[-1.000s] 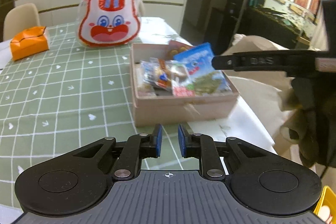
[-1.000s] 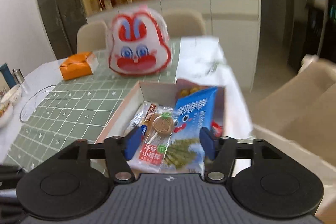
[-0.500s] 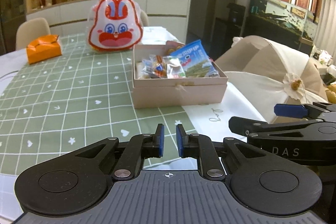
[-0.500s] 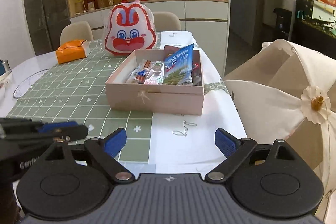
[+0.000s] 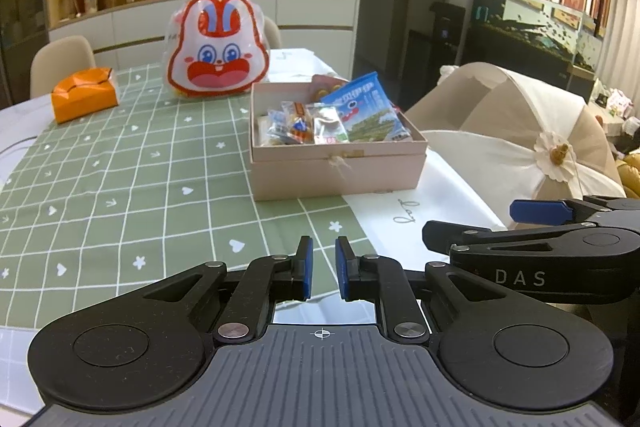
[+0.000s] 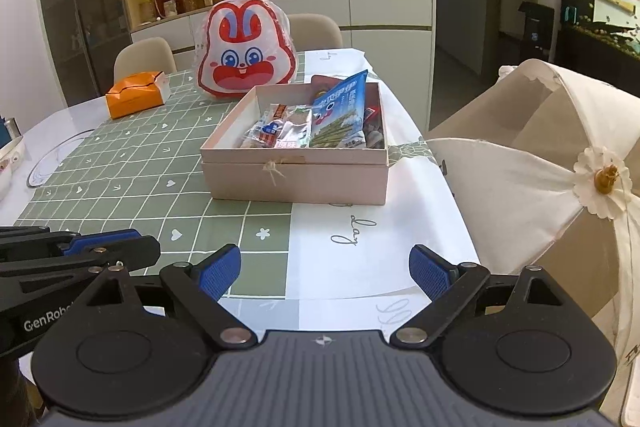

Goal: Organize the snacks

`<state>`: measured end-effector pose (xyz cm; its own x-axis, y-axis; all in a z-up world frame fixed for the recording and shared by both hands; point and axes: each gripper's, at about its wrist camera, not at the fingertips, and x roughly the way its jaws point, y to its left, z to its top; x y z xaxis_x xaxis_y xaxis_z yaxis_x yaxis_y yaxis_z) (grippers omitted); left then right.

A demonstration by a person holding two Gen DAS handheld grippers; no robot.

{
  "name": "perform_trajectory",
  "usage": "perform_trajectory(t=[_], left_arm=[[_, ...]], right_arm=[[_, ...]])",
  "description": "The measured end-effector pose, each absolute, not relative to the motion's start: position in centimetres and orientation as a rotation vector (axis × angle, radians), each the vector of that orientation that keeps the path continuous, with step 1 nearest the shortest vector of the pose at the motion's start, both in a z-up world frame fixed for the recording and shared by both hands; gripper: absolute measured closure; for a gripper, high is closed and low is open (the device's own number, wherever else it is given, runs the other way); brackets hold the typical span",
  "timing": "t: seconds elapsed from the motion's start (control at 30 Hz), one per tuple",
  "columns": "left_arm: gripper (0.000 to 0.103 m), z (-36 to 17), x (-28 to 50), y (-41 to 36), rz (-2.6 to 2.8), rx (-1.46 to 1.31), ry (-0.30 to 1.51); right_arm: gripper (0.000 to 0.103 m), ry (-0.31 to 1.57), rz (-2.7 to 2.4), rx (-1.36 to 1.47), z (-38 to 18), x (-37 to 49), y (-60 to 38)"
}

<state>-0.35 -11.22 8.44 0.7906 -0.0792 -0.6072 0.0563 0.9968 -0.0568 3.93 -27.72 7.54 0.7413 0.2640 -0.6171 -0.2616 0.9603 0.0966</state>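
Pink box (image 6: 296, 171), lid off, at the right edge of the green checked tablecloth (image 6: 132, 179), holding the snack packets (image 6: 280, 131) and a blue snack bag (image 6: 340, 115) propped against its far wall. Behind it, a rabbit-faced bag (image 6: 246, 57); farther left, an orange package (image 6: 134, 95). Left gripper (image 5: 321, 269): closed, empty. Right gripper (image 6: 324, 273): jaws wide apart, nothing between them; both well short of the box.

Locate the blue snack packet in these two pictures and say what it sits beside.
The blue snack packet lies propped inside the pink box, on its right side beside smaller wrapped snacks, in front of the rabbit-face bag.
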Motion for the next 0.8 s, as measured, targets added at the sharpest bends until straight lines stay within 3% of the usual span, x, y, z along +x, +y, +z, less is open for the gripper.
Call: perform_trajectory(t=[0.8], left_arm=[[0.087,8.25,0.12,-10.96,-0.105,-0.049,0.666]], right_arm=[[0.011,0.704,0.289,0.006,7.05,4.92,-28.04]])
